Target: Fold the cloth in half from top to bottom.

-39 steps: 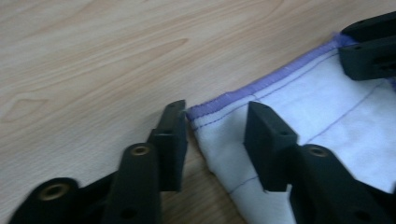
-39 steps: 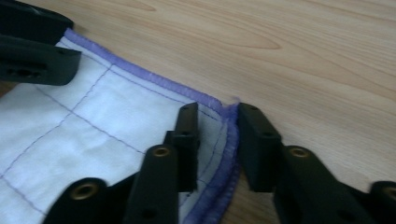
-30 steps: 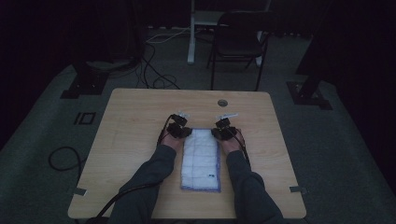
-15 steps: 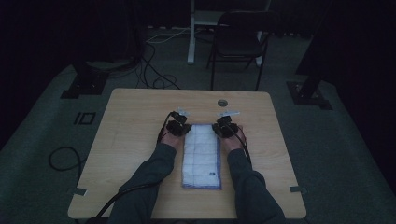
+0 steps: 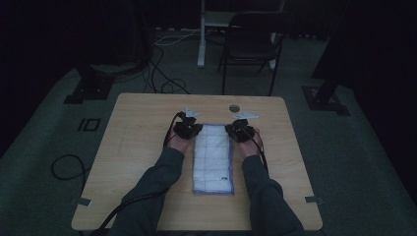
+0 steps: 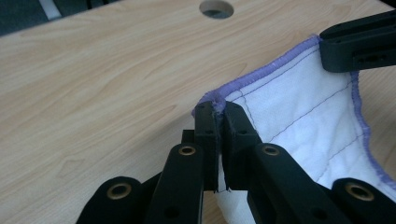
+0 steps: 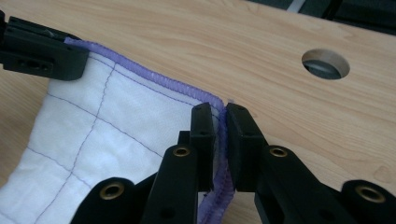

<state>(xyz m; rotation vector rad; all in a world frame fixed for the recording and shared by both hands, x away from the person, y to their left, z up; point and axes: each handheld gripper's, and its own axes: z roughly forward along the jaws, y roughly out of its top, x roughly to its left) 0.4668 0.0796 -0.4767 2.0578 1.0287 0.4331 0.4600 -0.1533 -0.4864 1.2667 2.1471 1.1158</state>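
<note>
Person: long dark grey-green sleeves (image 5: 160,179), both forearms. Left gripper (image 6: 217,109) and right gripper (image 7: 219,112): black two-jaw linkages with flat square-ended pads and brass-ringed pivot holes. Each carries a pale grey three-cornered top plate (image 5: 192,112) and a trailing black cable (image 5: 120,214).

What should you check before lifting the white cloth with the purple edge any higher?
1. Left tongs pinch a far corner of the cloth: ok.
2. Right tongs pinch the other far corner: ok.
3. Far edge between the corners hangs even: cannot tell.
4. Near end of the cloth lies flat on the table: ok.
5. Nothing sits on the cloth: ok.
6. Table hole away from the cloth: ok.
</note>
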